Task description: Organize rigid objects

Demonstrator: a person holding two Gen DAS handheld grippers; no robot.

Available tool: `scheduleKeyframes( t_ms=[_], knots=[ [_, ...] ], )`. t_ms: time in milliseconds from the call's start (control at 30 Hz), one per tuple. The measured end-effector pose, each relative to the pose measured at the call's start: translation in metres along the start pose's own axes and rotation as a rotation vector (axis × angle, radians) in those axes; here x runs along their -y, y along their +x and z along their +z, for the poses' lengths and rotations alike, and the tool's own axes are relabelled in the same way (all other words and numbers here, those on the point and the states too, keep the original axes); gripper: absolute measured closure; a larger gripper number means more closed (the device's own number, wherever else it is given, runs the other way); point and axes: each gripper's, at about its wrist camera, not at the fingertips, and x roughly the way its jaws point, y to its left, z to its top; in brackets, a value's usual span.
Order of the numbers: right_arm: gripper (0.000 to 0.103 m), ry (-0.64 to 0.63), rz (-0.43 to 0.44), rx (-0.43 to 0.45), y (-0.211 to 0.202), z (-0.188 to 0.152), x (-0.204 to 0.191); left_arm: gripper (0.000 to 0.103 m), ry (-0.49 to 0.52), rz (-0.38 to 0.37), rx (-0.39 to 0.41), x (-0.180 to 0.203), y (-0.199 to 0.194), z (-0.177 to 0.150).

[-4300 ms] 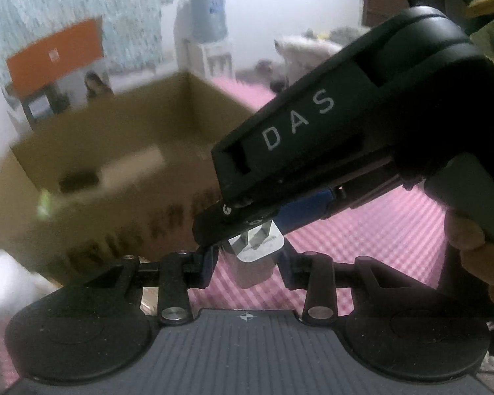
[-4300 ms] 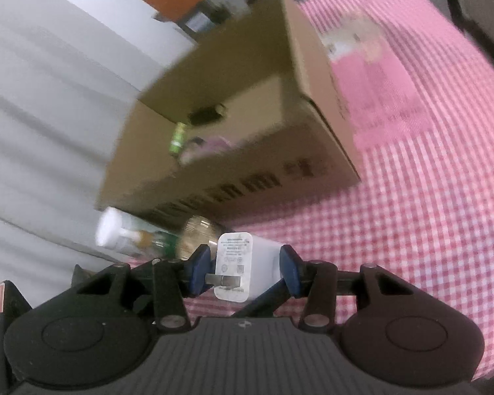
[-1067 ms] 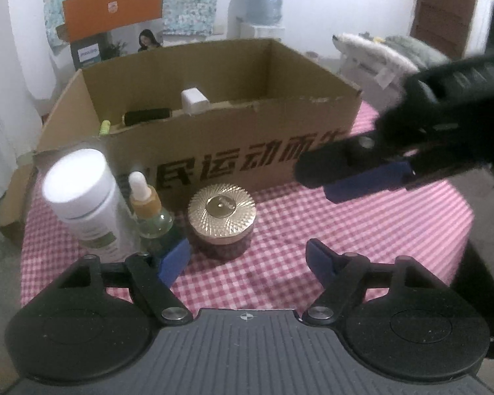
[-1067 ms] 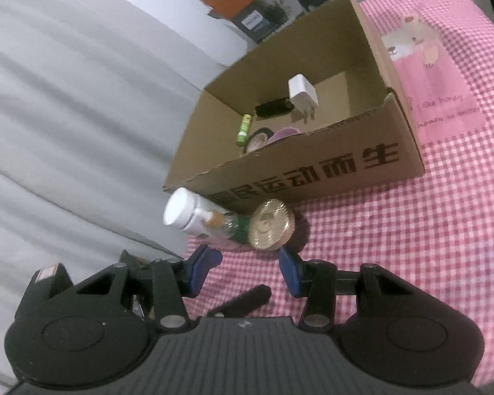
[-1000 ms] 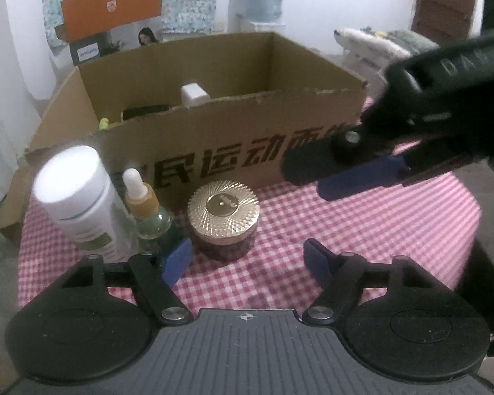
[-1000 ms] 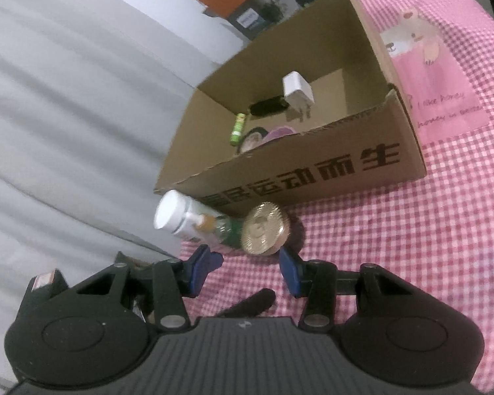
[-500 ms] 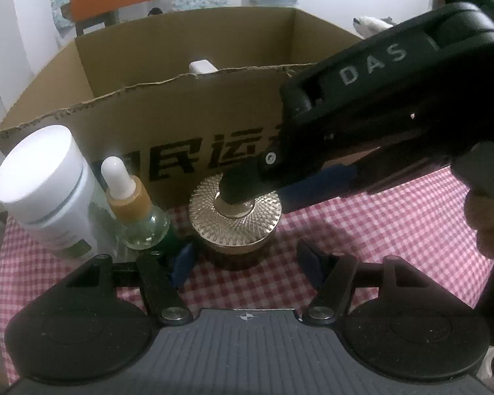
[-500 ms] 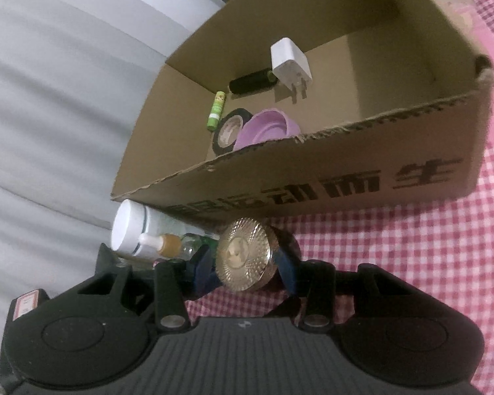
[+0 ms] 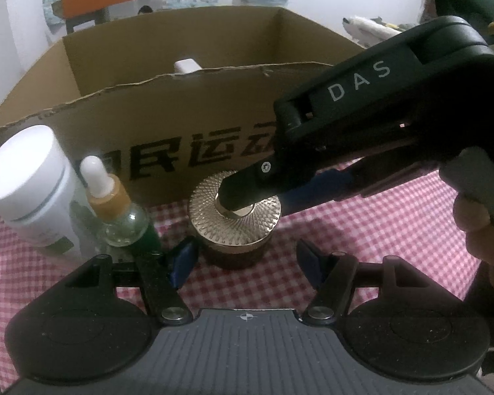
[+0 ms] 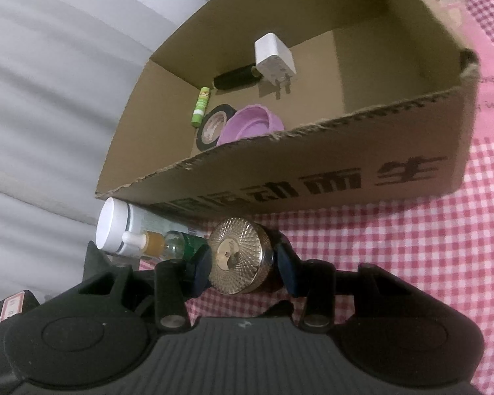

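Observation:
A dark jar with a ribbed gold lid [image 9: 214,217] stands on the pink checked cloth in front of the cardboard box [image 9: 148,125]. My right gripper [image 10: 243,265] reaches down over it, one blue pad on each side of the jar [image 10: 237,256], shut on it. In the left wrist view the right gripper [image 9: 257,197] crosses in from the right, held by a hand [image 9: 477,227]. My left gripper [image 9: 247,256] sits just in front of the jar, open, its pads clear of it.
A white-capped bottle [image 9: 26,177] and a dropper bottle [image 9: 115,210] stand left of the jar, close to the left pads. The box [image 10: 345,151] holds a white charger [image 10: 273,52], a black cylinder [image 10: 237,79], a green stick [image 10: 201,105], a tape roll [image 10: 210,125] and a purple bowl [image 10: 250,125].
The right gripper let the white charger go into the box, then came down over the gold-lidded jar and closed on it. The left gripper's fingers narrowed a little.

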Motion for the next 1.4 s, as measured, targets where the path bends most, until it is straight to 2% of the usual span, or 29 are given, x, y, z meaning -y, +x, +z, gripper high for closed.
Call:
scheduleKeyframes(
  t_ms=[467,1100,1400],
  knots=[
    [0.055,0.03,-0.032,0.001,-0.023,-0.011,0.017,0.037,0.049,-0.059,-0.007,0.024,-0.005,-0.003],
    [0.054,0.034,-0.055,0.023,-0.033,-0.013,0.025,0.037,0.076,-0.087,-0.009,0.033,-0.006,-0.001],
    [0.049,0.012,-0.08,0.025,-0.033,-0.014,0.022,0.035,0.079,-0.108,-0.004,0.034,-0.004,0.001]
  ],
)
